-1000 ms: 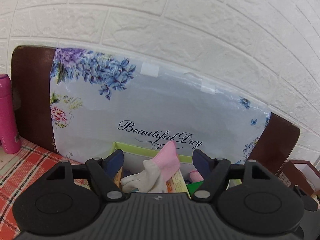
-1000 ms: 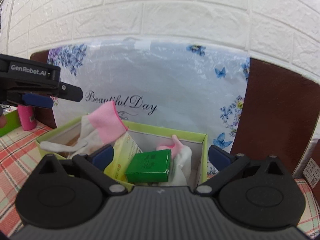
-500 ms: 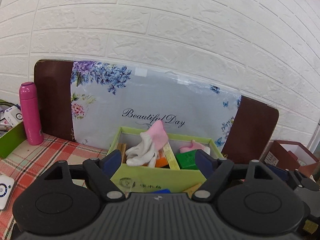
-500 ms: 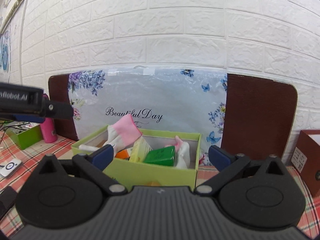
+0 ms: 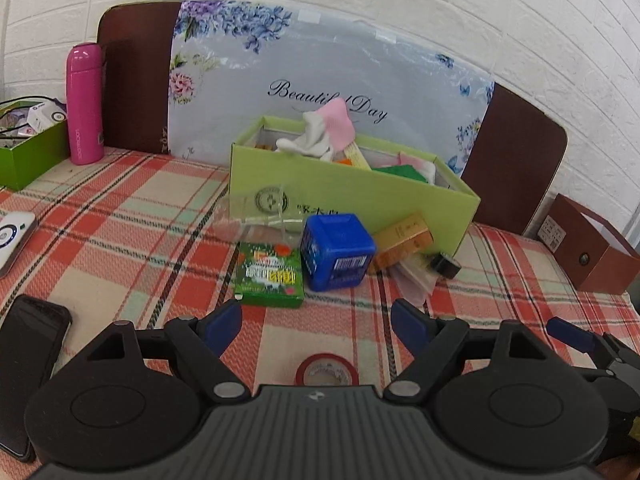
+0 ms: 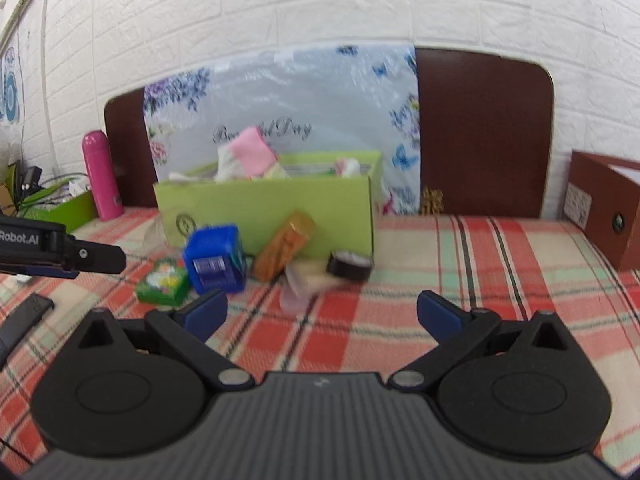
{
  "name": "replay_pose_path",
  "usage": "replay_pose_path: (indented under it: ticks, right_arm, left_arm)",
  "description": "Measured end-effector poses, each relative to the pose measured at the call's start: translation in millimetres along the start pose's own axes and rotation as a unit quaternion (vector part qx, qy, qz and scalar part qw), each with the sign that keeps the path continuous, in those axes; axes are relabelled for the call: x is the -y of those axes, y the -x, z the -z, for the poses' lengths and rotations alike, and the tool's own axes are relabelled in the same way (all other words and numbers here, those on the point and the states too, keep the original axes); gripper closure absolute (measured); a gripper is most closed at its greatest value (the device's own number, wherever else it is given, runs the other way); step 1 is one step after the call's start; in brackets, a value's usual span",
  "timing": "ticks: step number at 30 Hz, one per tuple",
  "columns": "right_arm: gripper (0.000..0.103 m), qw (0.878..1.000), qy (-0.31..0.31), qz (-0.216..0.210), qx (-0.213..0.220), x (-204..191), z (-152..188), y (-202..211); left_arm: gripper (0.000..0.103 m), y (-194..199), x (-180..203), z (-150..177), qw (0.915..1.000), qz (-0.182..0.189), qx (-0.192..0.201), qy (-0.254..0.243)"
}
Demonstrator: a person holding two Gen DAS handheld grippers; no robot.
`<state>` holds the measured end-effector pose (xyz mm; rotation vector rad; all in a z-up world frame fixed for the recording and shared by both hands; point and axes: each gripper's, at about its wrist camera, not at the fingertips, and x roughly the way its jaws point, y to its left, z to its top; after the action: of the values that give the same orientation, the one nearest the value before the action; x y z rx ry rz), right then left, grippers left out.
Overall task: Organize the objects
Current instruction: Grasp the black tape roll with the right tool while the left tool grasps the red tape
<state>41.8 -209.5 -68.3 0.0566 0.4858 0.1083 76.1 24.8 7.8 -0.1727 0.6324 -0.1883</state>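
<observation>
Both claws are spread wide and carry nothing: left claw (image 5: 316,322), right claw (image 6: 322,314). The loose things lie on the desk (image 5: 120,216) before the green box (image 5: 352,196). At twelve o'clock of the left claw, the blue cube (image 5: 338,250) crowds the green packet (image 5: 270,276); grabbing either could knock its neighbour. The board behind reads "Beautiful Day".

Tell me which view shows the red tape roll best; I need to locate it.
The left wrist view: the red tape roll lies flat on the plaid cloth just ahead of the open left tongs. The right wrist view does not show it at all.
</observation>
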Motion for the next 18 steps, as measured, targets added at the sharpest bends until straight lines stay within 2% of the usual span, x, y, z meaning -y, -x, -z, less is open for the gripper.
replay_pose_path:
  ticks: [6, 11, 12, 13, 15, 18]
  right_arm:
    - [0.000, 0.999, -0.024, 0.011, -0.028, 14.1, 25.4, 1.5]
    - [0.000, 0.999, -0.025, 0.015, -0.030, 18.7, 27.4, 0.1]
    - [0.000, 0.999, -0.022, 0.017, -0.027, 19.0, 26.7, -0.4]
    - [0.000, 0.999, -0.019, 0.018, -0.026, 19.3, 25.8, -1.3]
    - [0.001, 0.999, -0.019, 0.020, -0.028, 21.7, 24.3, -6.1]
    - [0.007, 0.999, -0.018, 0.023, -0.039, 24.8, 21.6, -18.4]
  left_arm:
    - [0.018, -13.8, 10.5, 28.5, 0.9983, -0.015, -0.026, -0.050]
    - [0.019, -34.5, 16.1, 44.8, 0.9968, -0.005, -0.056, -0.057]
    - [0.026, -36.5, 15.8, 45.6, 0.9967, 0.000, -0.058, -0.056]
    - [0.038, -38.9, 15.3, 45.7, 0.9966, 0.007, -0.062, -0.054]
    - [0.051, -42.3, 11.8, 45.0, 0.9963, 0.014, -0.070, -0.048]
    - [0.054, -42.5, 5.5, 43.3, 0.9965, 0.024, -0.070, -0.038]
